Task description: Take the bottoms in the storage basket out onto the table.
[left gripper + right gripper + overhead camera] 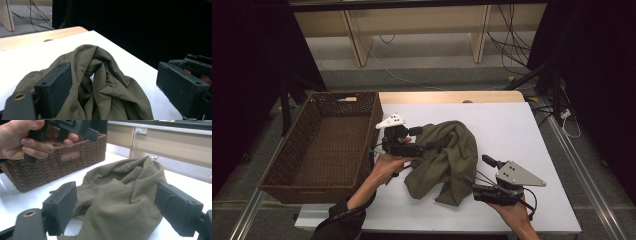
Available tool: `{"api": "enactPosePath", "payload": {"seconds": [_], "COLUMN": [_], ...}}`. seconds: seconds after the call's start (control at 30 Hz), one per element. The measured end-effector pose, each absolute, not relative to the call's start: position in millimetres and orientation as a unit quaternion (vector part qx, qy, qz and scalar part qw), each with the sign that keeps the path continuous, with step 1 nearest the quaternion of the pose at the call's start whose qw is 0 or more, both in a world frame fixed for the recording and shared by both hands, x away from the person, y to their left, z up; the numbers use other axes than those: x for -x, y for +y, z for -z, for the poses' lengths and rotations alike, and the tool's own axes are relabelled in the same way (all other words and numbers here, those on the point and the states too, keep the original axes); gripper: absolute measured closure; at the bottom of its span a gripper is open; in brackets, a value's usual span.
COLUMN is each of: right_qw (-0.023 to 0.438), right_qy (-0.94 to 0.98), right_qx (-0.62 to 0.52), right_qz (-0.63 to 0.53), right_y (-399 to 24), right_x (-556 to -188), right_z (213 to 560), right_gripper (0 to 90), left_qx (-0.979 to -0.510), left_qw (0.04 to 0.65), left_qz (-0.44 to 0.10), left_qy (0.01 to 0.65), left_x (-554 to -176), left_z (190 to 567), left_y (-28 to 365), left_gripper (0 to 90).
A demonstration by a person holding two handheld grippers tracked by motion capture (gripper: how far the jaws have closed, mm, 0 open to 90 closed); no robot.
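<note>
A crumpled olive-green cloth [446, 159] lies heaped on the white worktop [522, 135], just to the right of the dark brown woven wicker basket [324, 145]. The left tongs [432, 145] point at the cloth's upper left edge from the basket side; their jaws stand wide apart with the cloth's folds ahead of them and nothing gripped. The right tongs [472, 181] sit at the cloth's lower right corner, jaws likewise spread wide either side of the fabric, pads not pressing on it.
</note>
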State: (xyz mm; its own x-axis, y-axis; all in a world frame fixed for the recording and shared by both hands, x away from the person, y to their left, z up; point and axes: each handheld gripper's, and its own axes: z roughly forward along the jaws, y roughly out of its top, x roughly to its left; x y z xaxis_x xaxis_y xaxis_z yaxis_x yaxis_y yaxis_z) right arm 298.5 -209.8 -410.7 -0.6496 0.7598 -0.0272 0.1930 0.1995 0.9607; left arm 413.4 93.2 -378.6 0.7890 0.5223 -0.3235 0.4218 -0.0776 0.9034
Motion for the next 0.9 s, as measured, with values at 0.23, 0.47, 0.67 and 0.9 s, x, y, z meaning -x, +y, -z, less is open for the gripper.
{"api": "enactPosePath", "payload": {"seconds": [0.23,0.47,0.67,0.9], "right_qw": [0.262,0.262,0.262,0.261], "right_qy": [0.728,0.727,0.727,0.727], "right_qx": [-0.326,-0.326,-0.326,-0.327], "right_qz": [-0.544,-0.544,-0.544,-0.544], "right_y": [-209,-210,-209,-210], "right_x": [-298,-298,-298,-298], "right_z": [411,411,411,410], "right_gripper": [19.3,19.2,19.2,19.1], "left_qx": [-0.73,-0.726,-0.723,-0.728], "left_qw": [0.604,0.609,0.613,0.61], "left_qz": [-0.051,-0.06,-0.075,-0.095], "left_qy": [0.316,0.313,0.311,0.298], "left_x": [-409,-405,-401,-395], "left_z": [378,377,378,376], "left_y": [96,100,105,108], "left_gripper": [12.2,11.8,11.7,11.6]}}
